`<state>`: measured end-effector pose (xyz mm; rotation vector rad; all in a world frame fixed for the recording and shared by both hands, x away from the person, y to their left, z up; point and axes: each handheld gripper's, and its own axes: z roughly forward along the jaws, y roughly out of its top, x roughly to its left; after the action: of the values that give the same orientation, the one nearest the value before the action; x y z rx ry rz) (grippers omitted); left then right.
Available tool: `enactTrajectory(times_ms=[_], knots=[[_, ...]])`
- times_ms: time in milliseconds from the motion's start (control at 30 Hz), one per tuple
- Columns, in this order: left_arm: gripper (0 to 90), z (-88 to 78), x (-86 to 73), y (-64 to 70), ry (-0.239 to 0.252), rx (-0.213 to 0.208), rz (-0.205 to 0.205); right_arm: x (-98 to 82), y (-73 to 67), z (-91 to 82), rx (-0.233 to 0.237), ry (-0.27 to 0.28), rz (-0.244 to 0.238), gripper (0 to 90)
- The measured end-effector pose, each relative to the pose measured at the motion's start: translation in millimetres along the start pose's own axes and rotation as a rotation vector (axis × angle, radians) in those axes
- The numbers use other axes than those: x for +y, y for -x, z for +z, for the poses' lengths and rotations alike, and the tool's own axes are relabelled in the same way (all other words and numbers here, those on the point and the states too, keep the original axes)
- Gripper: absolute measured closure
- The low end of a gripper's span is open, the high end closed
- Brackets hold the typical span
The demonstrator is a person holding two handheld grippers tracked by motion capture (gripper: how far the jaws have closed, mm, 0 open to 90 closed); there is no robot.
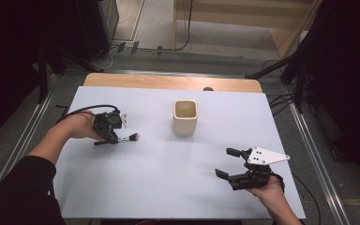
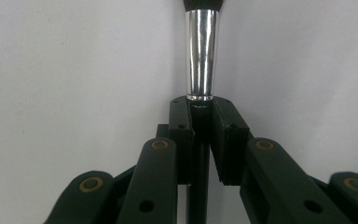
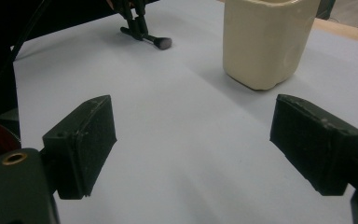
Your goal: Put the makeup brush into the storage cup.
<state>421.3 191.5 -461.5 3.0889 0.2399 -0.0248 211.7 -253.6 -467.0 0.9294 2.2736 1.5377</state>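
A small makeup brush (image 1: 127,138) with a dark handle, a chrome ferrule (image 2: 202,56) and brownish bristles lies low over the white table at the left. My left gripper (image 1: 113,138) is shut on its handle just behind the ferrule, and the pads (image 2: 181,126) press on both sides. A cream square-sided cup (image 1: 185,117) stands upright at the table's middle back. My right gripper (image 1: 223,162) rests open near the front right, nothing between its pads (image 3: 81,140). The right gripper view looks past the cup (image 3: 263,42) to the brush (image 3: 158,42) and the left gripper (image 3: 137,23).
A white sheet (image 1: 159,178) covers the table, with a wooden strip (image 1: 168,82) bare along the back edge. Metal rails (image 1: 309,140) run along both sides, and cables lie on the floor behind. A dark sleeve (image 1: 18,192) enters at the bottom left.
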Motion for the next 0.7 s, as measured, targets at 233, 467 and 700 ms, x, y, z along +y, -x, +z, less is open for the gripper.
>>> enactTrajectory(times_ms=[233, 467, 700], knots=[[80.2, -11.8, -5.1, -3.5, 0.036, -0.001, -0.056, -0.2, -0.7, 1.8, 0.008, -0.005, -0.001, 14.8], [80.2, -28.8, -13.0, -2.9, 0.103, -0.003, -0.134, -0.2, -0.5, 2.0, 0.009, -0.008, 0.002, 14.8], [80.2, -35.4, -16.1, 0.2, 0.182, -0.018, -0.197, -0.1, -0.9, 2.3, 0.012, -0.013, 0.008, 14.8]])
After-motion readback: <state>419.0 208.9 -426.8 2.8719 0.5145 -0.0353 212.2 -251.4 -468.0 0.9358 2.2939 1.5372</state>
